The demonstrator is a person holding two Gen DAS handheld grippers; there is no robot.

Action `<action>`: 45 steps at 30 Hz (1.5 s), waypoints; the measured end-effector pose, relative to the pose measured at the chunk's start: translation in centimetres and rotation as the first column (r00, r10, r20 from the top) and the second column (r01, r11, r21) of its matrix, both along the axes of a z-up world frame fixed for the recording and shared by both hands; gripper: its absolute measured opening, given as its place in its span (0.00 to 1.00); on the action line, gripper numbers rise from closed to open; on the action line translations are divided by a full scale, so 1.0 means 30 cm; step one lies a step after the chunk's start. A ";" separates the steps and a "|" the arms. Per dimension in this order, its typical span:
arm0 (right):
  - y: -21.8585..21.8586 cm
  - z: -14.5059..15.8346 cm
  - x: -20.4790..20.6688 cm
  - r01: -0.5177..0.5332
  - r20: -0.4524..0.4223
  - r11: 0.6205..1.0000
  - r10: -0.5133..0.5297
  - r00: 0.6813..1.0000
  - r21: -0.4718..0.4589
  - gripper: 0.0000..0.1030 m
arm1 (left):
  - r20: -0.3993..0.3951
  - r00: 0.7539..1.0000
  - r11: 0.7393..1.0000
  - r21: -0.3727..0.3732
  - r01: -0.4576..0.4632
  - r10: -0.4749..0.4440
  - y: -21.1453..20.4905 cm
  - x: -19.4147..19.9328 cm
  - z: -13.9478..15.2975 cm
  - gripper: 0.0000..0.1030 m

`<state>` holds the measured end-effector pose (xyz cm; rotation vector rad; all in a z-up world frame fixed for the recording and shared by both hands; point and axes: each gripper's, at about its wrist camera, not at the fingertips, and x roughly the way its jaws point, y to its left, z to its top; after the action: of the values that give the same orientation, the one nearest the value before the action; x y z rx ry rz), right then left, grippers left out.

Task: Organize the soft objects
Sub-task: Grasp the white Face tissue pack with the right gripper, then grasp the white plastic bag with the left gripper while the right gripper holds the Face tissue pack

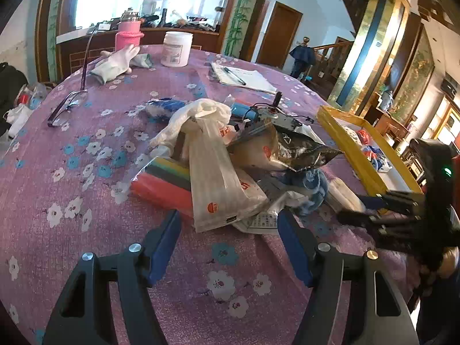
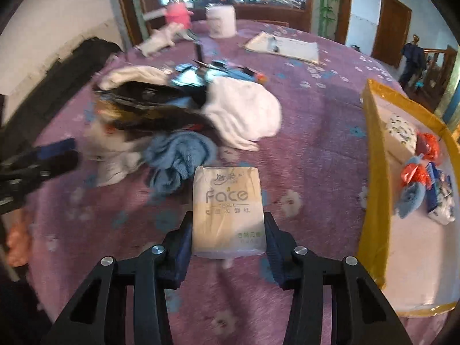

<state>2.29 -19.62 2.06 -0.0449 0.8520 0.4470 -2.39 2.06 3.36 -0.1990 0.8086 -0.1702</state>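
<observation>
The right gripper (image 2: 228, 230) is pinching a tissue pack (image 2: 227, 210) between its blue pads, the pack lying lengthwise on the purple flowered tablecloth (image 2: 316, 143). The left gripper (image 1: 230, 230) is hovering with its fingers spread and nothing between them, just short of a white plastic bag (image 1: 221, 184) at the near edge of the pile. Just beyond the pack, a blue towel (image 2: 178, 158) is sitting bunched beside a white cloth (image 2: 244, 112) and a dark foil bag (image 2: 149, 100) — all heaped together. Off to the right, a yellow-rimmed box (image 2: 373, 172) is holding a few soft things already. At the far edge, a white jar (image 2: 220, 20) and a notepad (image 2: 284, 46) are resting.
</observation>
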 end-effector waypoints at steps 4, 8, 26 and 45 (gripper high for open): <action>0.008 -0.002 -0.039 -0.011 0.015 1.000 0.011 1.000 0.025 0.48 | -0.054 0.997 0.998 -0.028 -0.050 0.048 0.009 0.050 0.026 0.66; 0.002 -0.016 -0.056 -0.014 0.009 0.999 0.013 1.000 0.047 0.48 | -0.087 0.992 0.996 0.002 -0.087 0.087 -0.006 0.118 0.042 0.66; -0.063 -0.020 -0.089 0.016 0.021 0.991 -0.019 1.000 0.133 0.48 | -0.068 0.993 0.995 0.017 -0.098 0.098 -0.030 0.095 0.047 0.32; -0.144 0.063 -0.137 0.065 0.098 0.981 -0.084 0.992 0.185 0.48 | 0.040 0.996 0.997 0.005 0.083 -0.083 -0.259 -0.005 0.174 0.32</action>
<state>-1.83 -23.94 3.94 0.1301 0.7037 0.4464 -2.55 -5.69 8.60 -0.1590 0.7772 -0.2502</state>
